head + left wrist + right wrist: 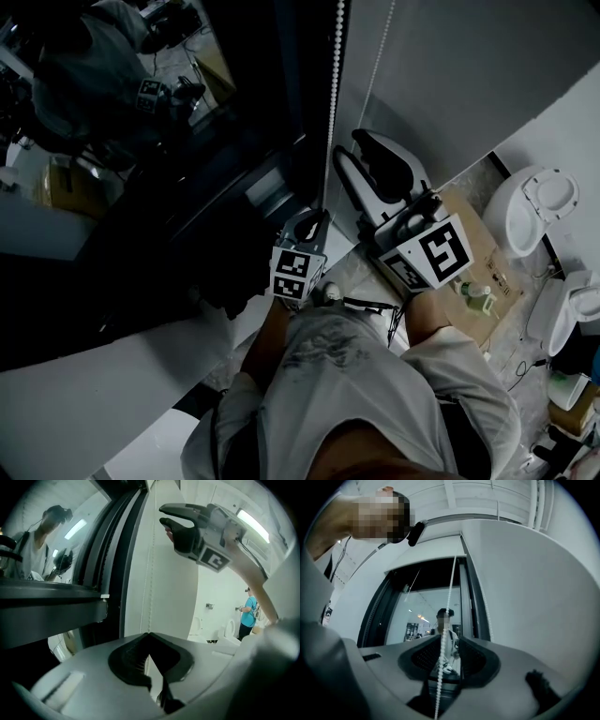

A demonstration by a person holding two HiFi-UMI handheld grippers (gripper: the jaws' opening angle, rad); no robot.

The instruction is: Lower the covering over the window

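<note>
- Bead chain [333, 94] noted hanging beside dark window [141, 141], along frame edge.
- Left gripper [149, 634]: jaws closed tight, chain [150, 573] run down into closed tips; chain taken as pinched.
- Right gripper [449, 641]: held higher on same chain, jaws spread wide, chain [450, 588] passed between pads, not pressed.
- Covering [426, 555]: seen only as pale band at window top; exact edge not made out. Glass below left bare.

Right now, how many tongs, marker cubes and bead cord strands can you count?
tongs: 2, left tongs, right tongs
marker cubes: 2
cord strands: 2
total: 6
</note>
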